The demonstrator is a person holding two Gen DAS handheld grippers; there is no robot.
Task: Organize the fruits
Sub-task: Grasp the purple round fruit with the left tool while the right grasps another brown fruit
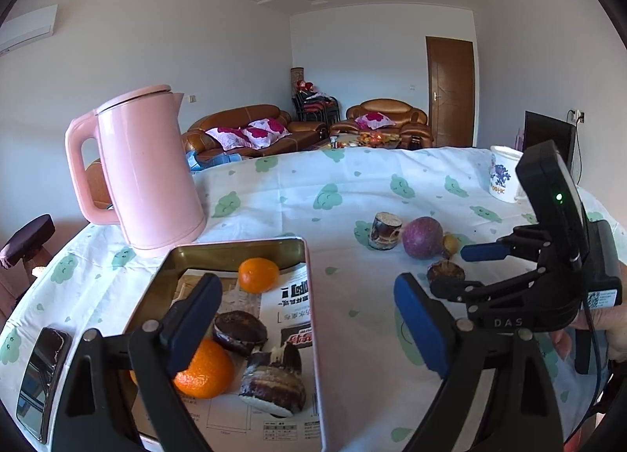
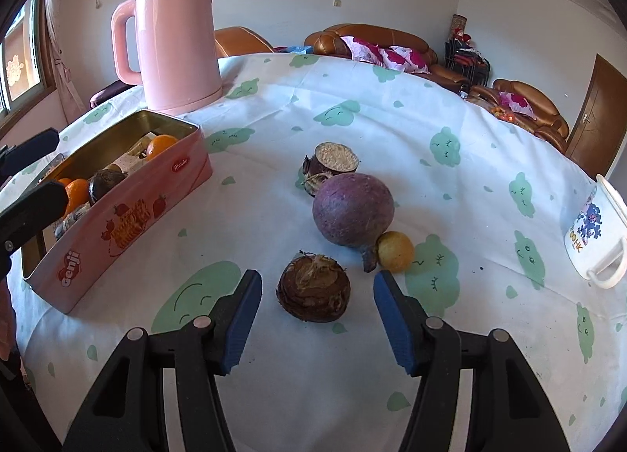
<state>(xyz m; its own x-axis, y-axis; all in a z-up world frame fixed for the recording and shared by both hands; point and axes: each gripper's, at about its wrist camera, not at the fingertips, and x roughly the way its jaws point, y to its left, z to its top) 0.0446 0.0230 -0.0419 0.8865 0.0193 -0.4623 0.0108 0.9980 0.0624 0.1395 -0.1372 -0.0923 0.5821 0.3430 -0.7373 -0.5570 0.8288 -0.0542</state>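
Note:
A pink tin box (image 2: 117, 213) lined with paper holds two oranges (image 1: 203, 369) (image 1: 258, 275) and several dark brown fruits (image 1: 240, 331). My left gripper (image 1: 309, 328) is open, its left finger over the box (image 1: 311, 307), its right finger beyond the box's edge. On the cloth lie a dark brown round fruit (image 2: 313, 287), a large purple fruit (image 2: 352, 209), a small yellow fruit (image 2: 395, 251) and a cut brown piece (image 2: 331, 162). My right gripper (image 2: 317, 322) is open, fingers on either side of the brown round fruit, just short of it. It also shows in the left wrist view (image 1: 439, 268).
A pink kettle (image 2: 176, 40) stands at the far left behind the box. A white printed mug (image 2: 593, 232) sits at the right. A phone (image 1: 41, 377) lies left of the box. The table has a white cloth with green prints (image 2: 392, 119).

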